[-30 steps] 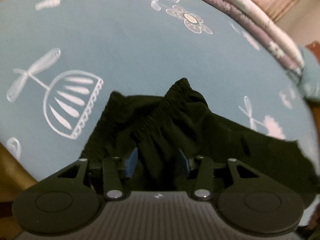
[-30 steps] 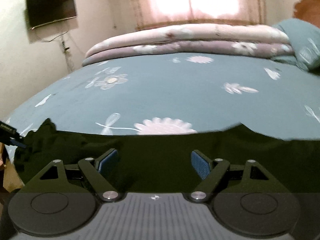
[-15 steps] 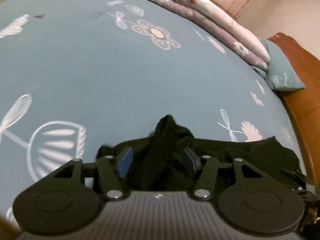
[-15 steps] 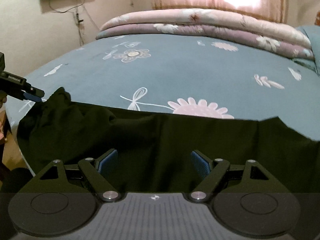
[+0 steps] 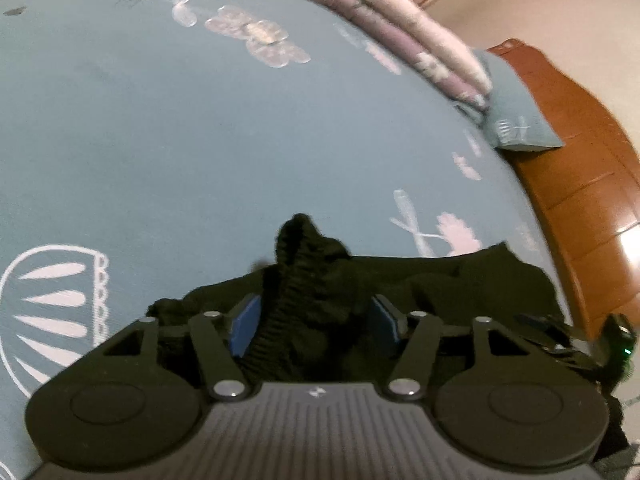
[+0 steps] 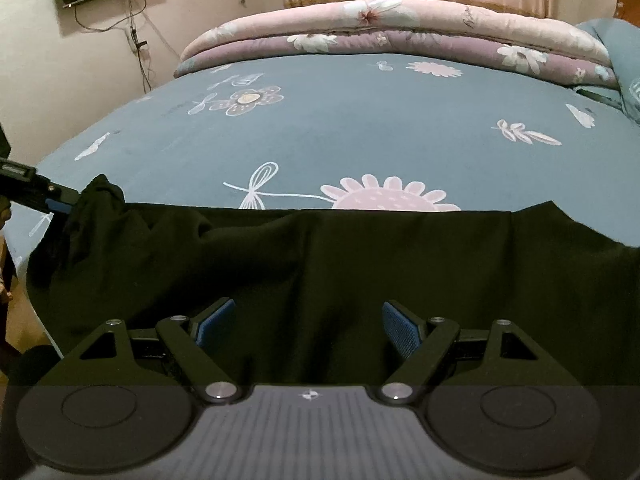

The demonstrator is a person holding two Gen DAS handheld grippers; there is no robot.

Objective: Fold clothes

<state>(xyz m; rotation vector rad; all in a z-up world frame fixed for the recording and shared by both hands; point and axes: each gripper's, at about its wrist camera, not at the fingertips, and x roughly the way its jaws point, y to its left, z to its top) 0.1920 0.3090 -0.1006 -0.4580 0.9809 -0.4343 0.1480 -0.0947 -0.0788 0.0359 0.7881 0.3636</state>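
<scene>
Before you spreads the bed (image 6: 360, 128) in its blue flowered sheet, with a folded quilt (image 6: 400, 28) at the far end. The black garment (image 6: 320, 272) lies flat along the bed's near edge, its ribbed waistband (image 5: 288, 280) bunched up at the left end. Your right claw (image 6: 308, 320) hovers over the cloth with jaws wide and nothing gripped. Your left claw (image 5: 312, 324) is opening, the waistband standing between its blue pads (image 5: 244, 324).

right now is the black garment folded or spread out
Mostly spread: the black garment lies flat across the bed, only its waistband end bunched up.
</scene>
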